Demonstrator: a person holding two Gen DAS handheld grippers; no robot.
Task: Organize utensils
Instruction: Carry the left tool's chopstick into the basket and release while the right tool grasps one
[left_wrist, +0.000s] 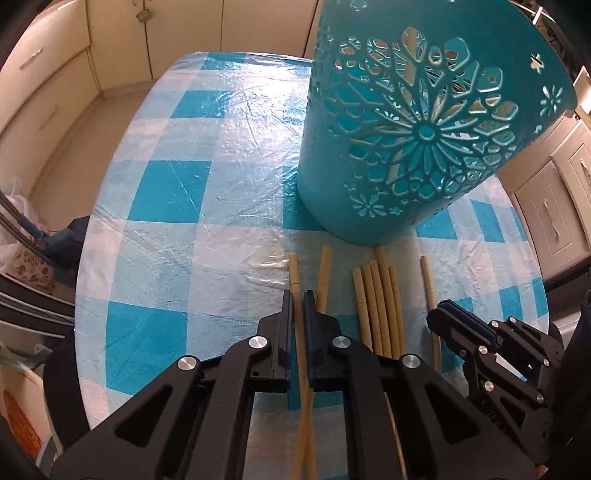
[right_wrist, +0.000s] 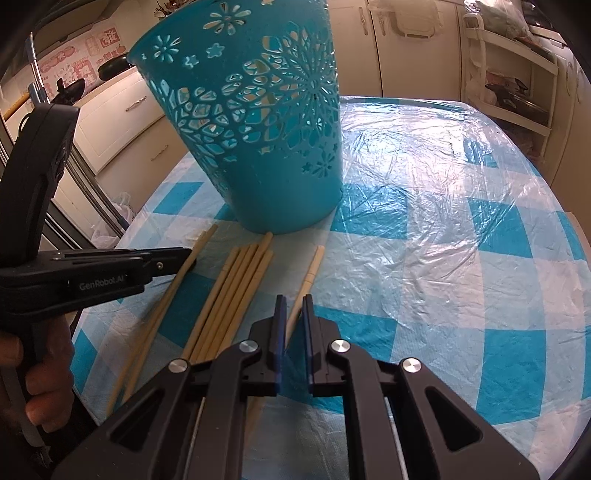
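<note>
the left gripper (left_wrist: 298, 295) has its jaws clamped on one chopstick (left_wrist: 295, 280), low on the checked table (left_wrist: 166, 229). a second stick (left_wrist: 324, 277) crosses under it at 1 o'clock. a bundle of chopsticks (left_wrist: 380, 295) lies at 2 o'clock, with a lone stick (left_wrist: 428, 284) past it. the teal bin (left_wrist: 369, 166) stands upright at 12 o'clock, just beyond the stick tips. the right gripper (right_wrist: 294, 302) has its jaws slightly apart around the lone stick (right_wrist: 312, 266); i cannot tell if they touch it.
</note>
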